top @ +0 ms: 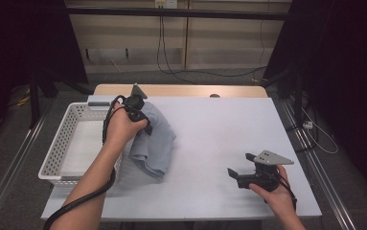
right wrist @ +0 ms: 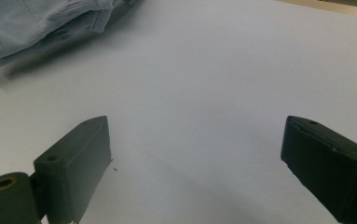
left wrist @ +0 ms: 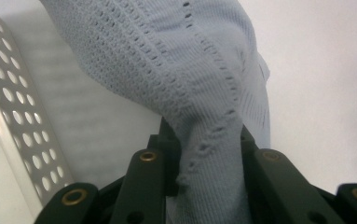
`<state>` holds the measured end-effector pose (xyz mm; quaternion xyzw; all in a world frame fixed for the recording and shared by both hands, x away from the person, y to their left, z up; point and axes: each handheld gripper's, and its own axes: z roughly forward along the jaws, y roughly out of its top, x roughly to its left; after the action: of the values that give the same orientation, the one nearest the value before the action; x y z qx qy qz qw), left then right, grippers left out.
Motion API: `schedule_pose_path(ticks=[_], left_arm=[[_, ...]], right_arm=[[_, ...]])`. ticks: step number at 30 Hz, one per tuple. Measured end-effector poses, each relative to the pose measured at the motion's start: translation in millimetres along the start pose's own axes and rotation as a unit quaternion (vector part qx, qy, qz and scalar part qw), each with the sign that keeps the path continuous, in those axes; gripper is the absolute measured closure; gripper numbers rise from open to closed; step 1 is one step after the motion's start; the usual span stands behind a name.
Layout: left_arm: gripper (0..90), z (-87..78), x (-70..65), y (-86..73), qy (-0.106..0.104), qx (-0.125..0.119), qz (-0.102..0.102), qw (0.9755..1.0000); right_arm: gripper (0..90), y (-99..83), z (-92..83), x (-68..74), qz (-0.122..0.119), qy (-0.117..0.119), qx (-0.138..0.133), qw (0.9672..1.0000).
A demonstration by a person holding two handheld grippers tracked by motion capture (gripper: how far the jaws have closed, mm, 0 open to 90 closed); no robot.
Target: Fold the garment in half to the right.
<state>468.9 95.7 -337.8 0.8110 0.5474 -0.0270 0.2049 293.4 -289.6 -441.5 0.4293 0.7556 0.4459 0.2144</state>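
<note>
step: left gripper (top: 140, 115) jaws clamped on pale blue knitted cloth (top: 153, 143), lifted at one end beside white perforated plastic basket (top: 63, 143) | right gripper (top: 241, 175) jaws apart, idle over white surface (top: 219, 134) | next: likely carry cloth over basket rim, then release

Grey floor (top: 8, 158), dark curtains (top: 344, 72), pale wall (top: 219, 43)

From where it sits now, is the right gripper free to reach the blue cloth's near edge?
Probably yes. The right gripper is open, holds nothing and points across bare table toward the blue cloth, which the left gripper holds pinched beside the white basket.
</note>
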Motion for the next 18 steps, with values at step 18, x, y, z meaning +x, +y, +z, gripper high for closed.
schedule_pose_path(ticks=[18], left_arm=[[73.8, -10.4, -0.2, 5.6, 0.002, 0.002, 0.003, 1.0000]], right_arm=[[7.5, 0.6, -1.0, 0.5, -0.001, -0.001, -0.002, 1.0000]])
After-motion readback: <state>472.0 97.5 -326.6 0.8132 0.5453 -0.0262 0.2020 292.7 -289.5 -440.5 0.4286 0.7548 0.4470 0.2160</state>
